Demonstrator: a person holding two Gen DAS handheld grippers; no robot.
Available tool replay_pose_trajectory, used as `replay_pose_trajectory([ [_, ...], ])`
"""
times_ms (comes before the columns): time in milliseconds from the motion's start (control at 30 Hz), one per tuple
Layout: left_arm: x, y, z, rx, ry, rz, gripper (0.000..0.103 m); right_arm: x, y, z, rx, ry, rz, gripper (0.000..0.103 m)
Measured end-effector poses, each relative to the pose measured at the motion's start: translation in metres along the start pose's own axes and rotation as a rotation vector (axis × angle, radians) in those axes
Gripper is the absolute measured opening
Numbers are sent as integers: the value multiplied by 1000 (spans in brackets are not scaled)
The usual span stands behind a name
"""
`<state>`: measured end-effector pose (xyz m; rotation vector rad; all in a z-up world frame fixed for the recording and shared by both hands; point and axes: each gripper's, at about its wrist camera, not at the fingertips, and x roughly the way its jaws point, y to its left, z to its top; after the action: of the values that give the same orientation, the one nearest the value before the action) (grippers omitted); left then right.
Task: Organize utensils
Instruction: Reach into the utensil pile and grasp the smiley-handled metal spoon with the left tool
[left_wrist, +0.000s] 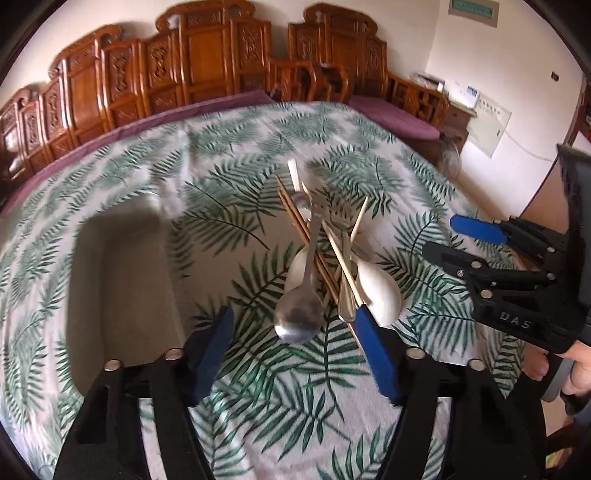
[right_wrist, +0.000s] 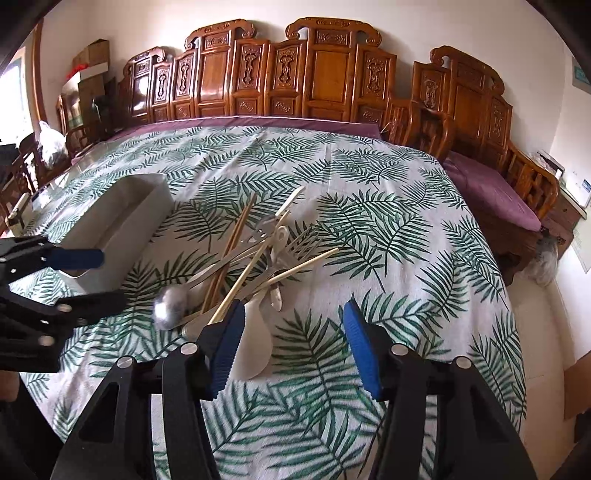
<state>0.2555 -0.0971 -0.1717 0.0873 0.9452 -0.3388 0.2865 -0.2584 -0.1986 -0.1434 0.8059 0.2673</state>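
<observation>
Utensils lay heaped on the bench beside an empty tray. Both grippers, left and right, hovered half-open, holding nothing; picking one piece seemed next.

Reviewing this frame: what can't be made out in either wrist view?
- Inside of the white rectangular tray: right wrist view sees only its outer wall; left wrist view blurs it.
- Lower items in the tangled utensil pile: overlapped by wooden chopsticks and the metal spoon.
- White ceramic spoon: partly behind the right hand-held gripper.
</observation>
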Motion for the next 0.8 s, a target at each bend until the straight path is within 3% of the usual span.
replay_pose_trajectory([
  [400, 60, -5, 20, 5, 95, -9, 29, 12, -18, 3, 49, 2, 32, 57],
  [800, 78, 15, 17, -69, 149, 1, 27, 10, -18, 5, 34, -5, 17, 57],
])
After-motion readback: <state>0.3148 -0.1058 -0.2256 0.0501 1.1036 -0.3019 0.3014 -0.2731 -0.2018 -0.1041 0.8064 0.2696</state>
